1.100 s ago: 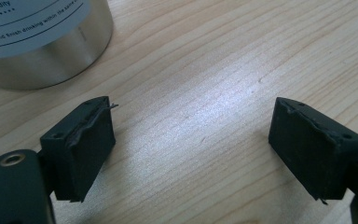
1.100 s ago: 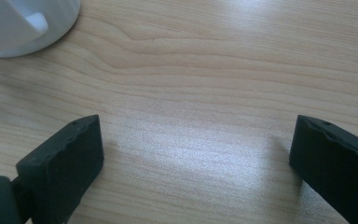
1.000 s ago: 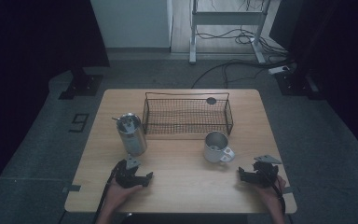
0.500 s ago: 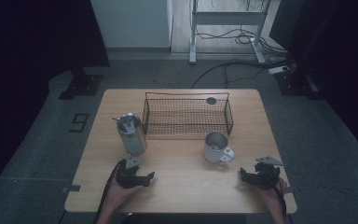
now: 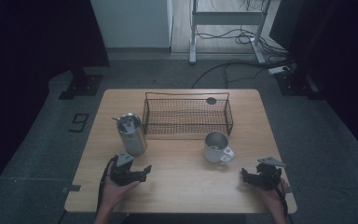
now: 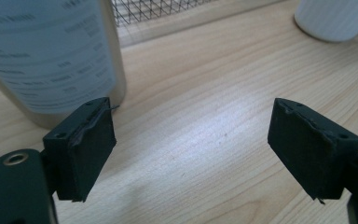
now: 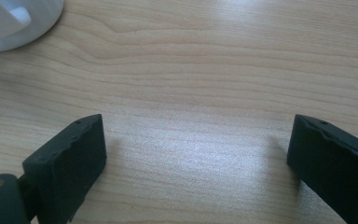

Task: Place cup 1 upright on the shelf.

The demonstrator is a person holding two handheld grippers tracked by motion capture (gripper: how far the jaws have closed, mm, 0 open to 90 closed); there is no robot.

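Reaching out, you have both jaws wide open and empty: slide your left gripper [image 5: 142, 171] around the metal can [image 5: 132, 134], right gripper [image 5: 247, 176] toward the mug [image 5: 216, 146].

Left gripper [image 5: 142, 171], held in the person's left hand [image 5: 117, 186], lies low over the near-left part of the table [image 5: 186, 186], its tips directed toward the table's middle. In the left gripper view its two black jaws stand wide apart with bare wood between them, nothing clamped. Right gripper [image 5: 245, 176], held in the right hand [image 5: 272, 192], sits at the near-right corner, tips pointing left, a grey three-cornered plate on top. In the right gripper view its jaws are likewise spread wide over bare wood. Both forearms enter from the bottom edge of the high view. The two grippers are well apart.
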